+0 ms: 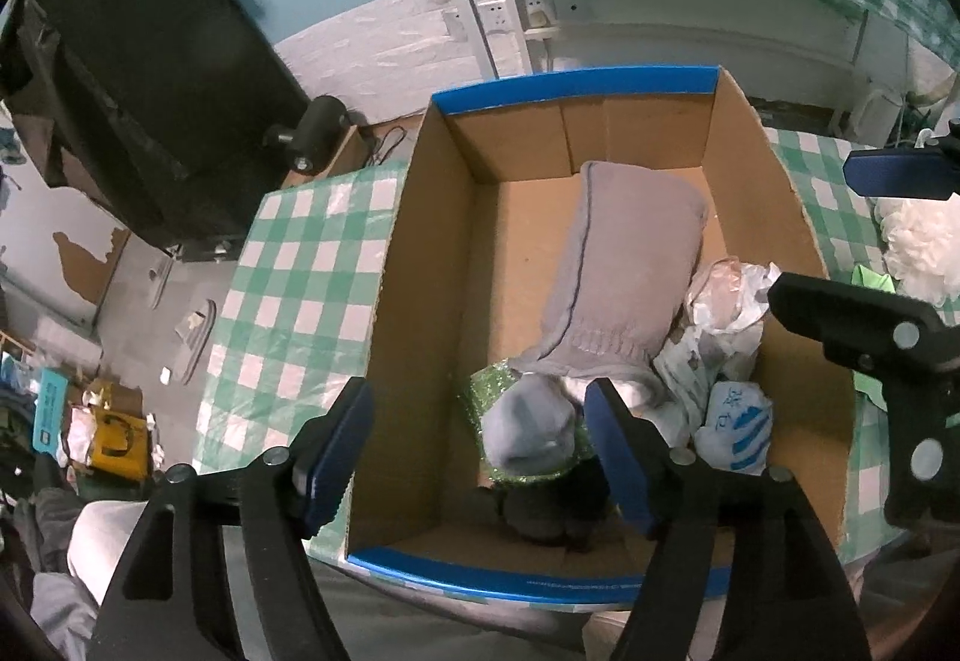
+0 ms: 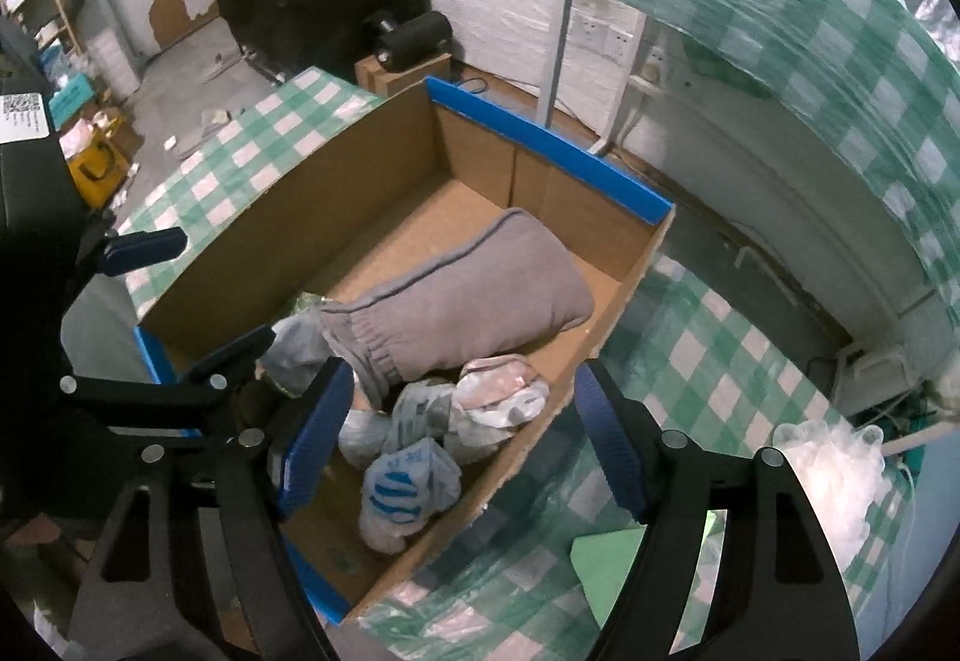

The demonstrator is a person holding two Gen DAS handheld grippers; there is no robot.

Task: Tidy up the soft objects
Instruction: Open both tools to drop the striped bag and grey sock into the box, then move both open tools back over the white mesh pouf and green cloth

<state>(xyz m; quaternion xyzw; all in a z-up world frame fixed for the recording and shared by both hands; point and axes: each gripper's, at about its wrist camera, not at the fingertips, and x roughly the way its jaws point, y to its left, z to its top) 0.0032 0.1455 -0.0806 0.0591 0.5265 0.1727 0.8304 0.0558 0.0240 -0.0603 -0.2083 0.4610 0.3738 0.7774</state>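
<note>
Open brown cardboard box with blue-taped rims (image 1: 576,81) on green-checked surface (image 1: 300,277), folded grey fabric garment (image 1: 624,265) inside beyond both claws; left claw (image 1: 477,448) and right claw (image 2: 462,442) spread wide, gripping nothing

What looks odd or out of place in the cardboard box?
The grey pillow lies slanted, its gathered end resting on the crumpled plastic bags. All items crowd one end of the cardboard box; the other end is bare.
</note>
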